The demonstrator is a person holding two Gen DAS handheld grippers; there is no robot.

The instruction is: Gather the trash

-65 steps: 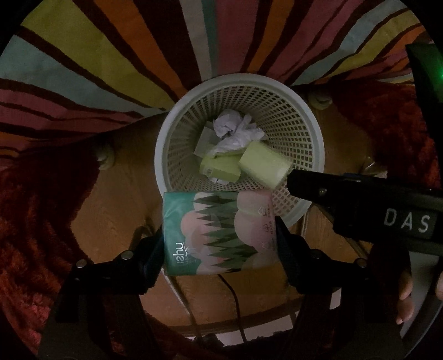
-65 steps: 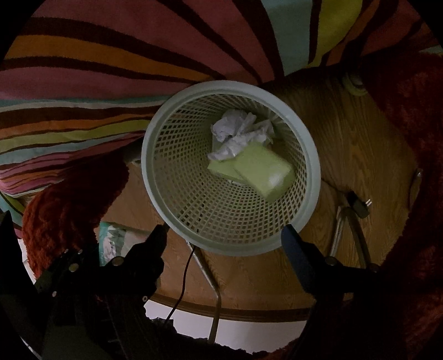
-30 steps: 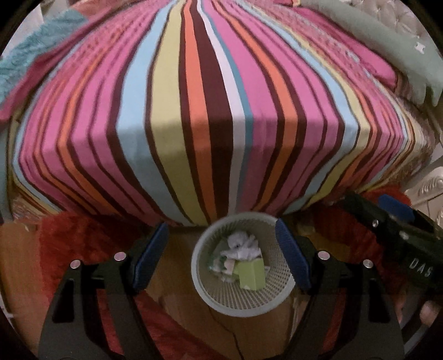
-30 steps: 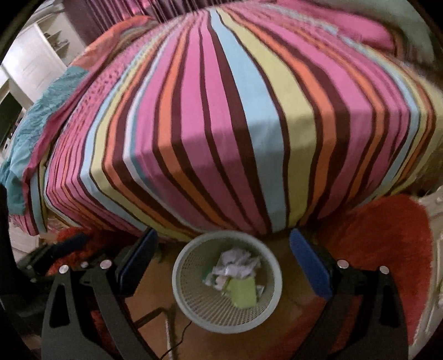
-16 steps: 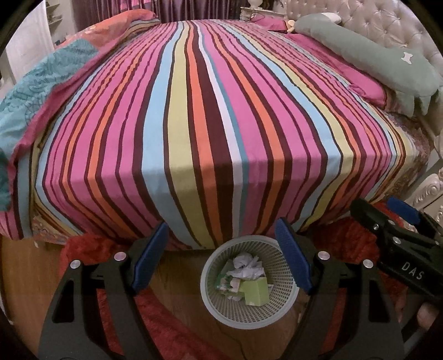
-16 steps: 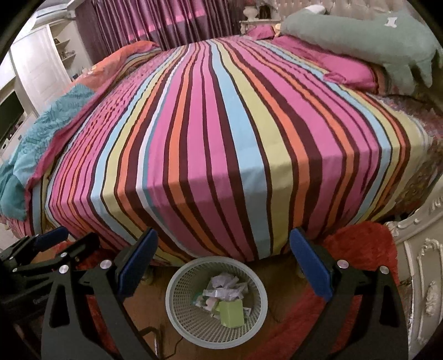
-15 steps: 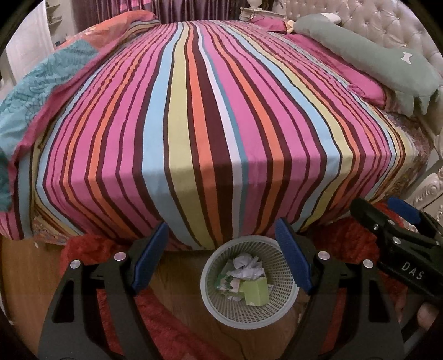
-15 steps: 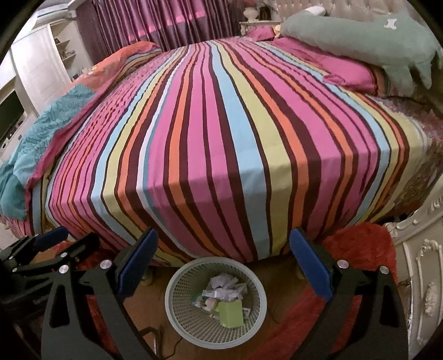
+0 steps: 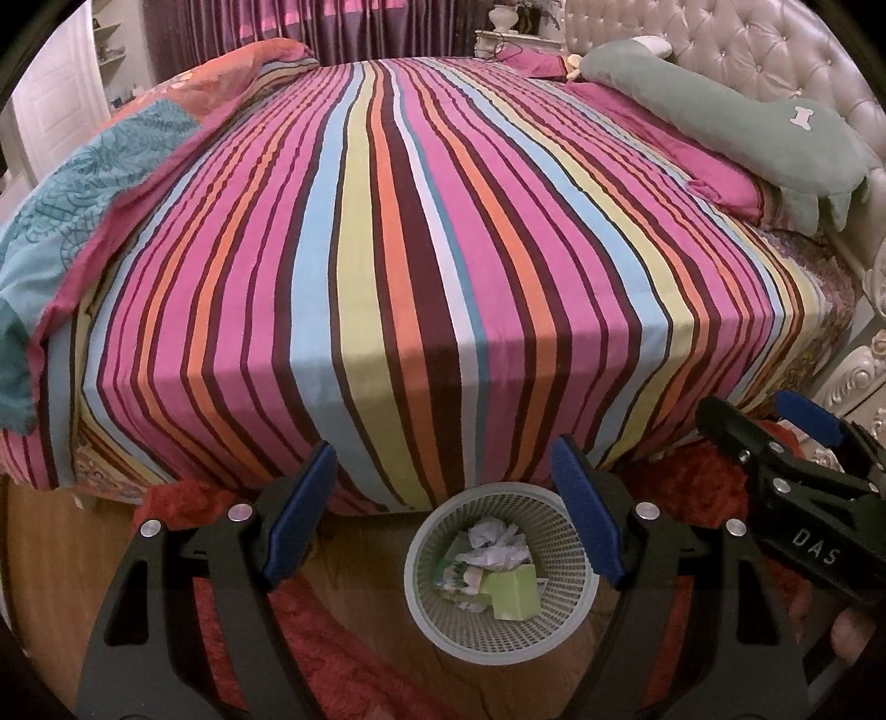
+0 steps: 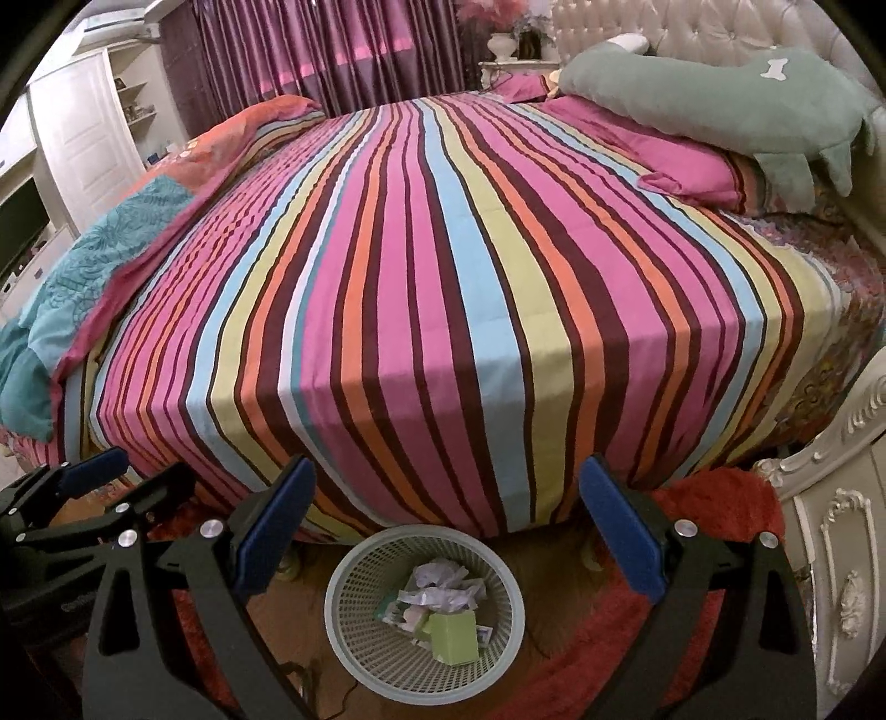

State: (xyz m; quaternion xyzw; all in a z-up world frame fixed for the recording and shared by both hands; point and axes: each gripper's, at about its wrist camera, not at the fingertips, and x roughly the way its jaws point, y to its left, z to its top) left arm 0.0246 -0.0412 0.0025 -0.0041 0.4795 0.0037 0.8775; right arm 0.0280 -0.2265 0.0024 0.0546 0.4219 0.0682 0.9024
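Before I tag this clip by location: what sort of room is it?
A bedroom: a striped bed with a tufted headboard, purple curtains and a trash basket on the floor.

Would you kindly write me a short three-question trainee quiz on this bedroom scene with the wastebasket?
1. True or false: the left claw holds a tissue pack.
2. The mesh wastebasket stands: A) on the striped bed, B) on the floor at the bed's edge, C) on a chair.
3. What colour is the box lying on top of the trash in the wastebasket?

Key: 1 false, both claws are open and empty; 2 B; 3 light green.
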